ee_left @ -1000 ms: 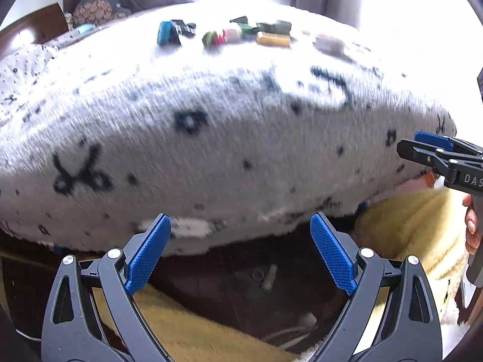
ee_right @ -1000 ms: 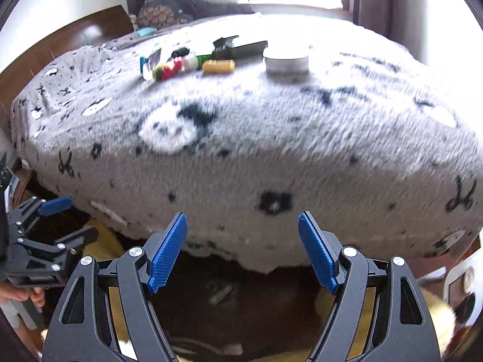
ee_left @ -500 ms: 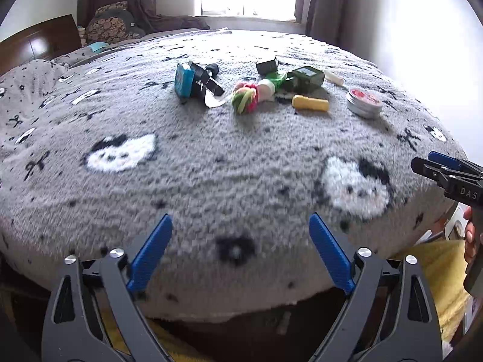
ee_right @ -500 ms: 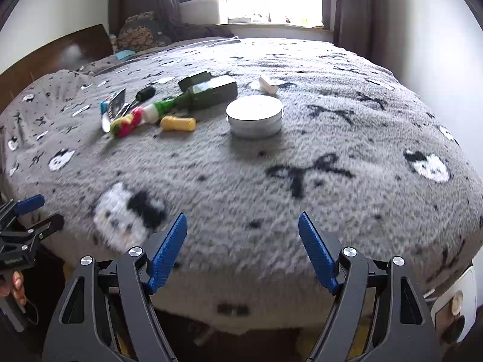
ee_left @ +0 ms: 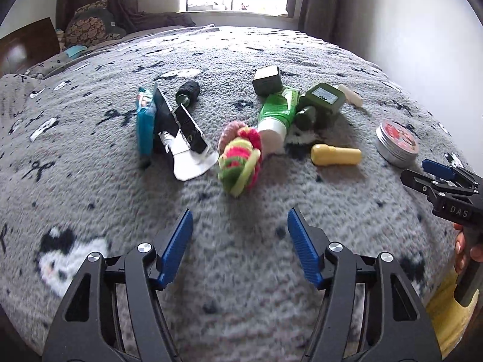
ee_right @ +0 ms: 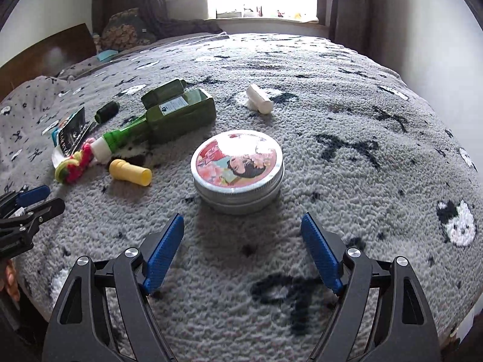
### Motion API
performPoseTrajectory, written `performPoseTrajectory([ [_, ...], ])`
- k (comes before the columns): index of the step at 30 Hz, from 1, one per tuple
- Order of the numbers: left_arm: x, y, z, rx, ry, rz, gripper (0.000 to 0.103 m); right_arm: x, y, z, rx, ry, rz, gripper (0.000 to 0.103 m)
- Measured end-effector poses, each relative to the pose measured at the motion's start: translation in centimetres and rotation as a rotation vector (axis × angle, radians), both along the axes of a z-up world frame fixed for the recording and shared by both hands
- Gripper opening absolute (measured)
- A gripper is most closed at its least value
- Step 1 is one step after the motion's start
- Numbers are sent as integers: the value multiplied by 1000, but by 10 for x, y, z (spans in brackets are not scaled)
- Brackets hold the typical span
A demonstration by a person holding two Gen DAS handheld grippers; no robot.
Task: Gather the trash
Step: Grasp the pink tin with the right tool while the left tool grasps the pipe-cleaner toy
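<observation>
Scattered on the grey fleece blanket are a torn black-and-white wrapper, a teal packet, a knitted pink-green scrunchie, a green tube, a dark green bottle, a yellow tube and a round tin. My left gripper hovers just short of the scrunchie, its jaws closing with nothing between them. My right gripper sits just in front of the tin, jaws opening and empty.
A white cylinder, a dark spool and a small dark box lie farther back. Pillows and a wooden headboard stand at the far left. A wall runs along the right, a window behind.
Both grippers have come up from below the bed's edge and forward over the blanket toward the items. The left jaws have narrowed.
</observation>
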State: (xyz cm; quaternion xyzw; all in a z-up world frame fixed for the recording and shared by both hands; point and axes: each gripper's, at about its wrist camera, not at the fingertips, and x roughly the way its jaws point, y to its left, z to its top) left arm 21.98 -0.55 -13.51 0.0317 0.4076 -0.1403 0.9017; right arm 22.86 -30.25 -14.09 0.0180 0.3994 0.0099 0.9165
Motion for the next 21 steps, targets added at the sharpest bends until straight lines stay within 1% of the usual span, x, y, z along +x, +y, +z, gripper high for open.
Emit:
performPoseTrajectory([
  [2,12,-3,-1,0,3,-3,61,10,0,-1,-4,4,2,81],
  [5,28,-6,-2,-10,8,-4,56,23,2,-3,-4,14,10,81],
  [8,40,-7,-3,-25,11,0,46,36,4,-5,-12,19,17,81],
  [10,45,-7,-4,-27,13,4,36,44,4,-6,-11,23,19,82],
  [12,49,-8,-4,-34,18,0,32,50,5,-7,-7,25,20,82],
  [13,49,-9,-4,-29,17,-1,31,52,5,-7,-7,25,22,79],
  [14,49,-9,-4,-25,15,-3,30,52,5,-7,-8,22,20,72],
  [15,47,-10,-3,-21,12,-4,29,52,5,-7,-11,20,20,71],
  [21,27,-7,-1,-28,8,3,25,38,7,-5,-30,13,40,71],
])
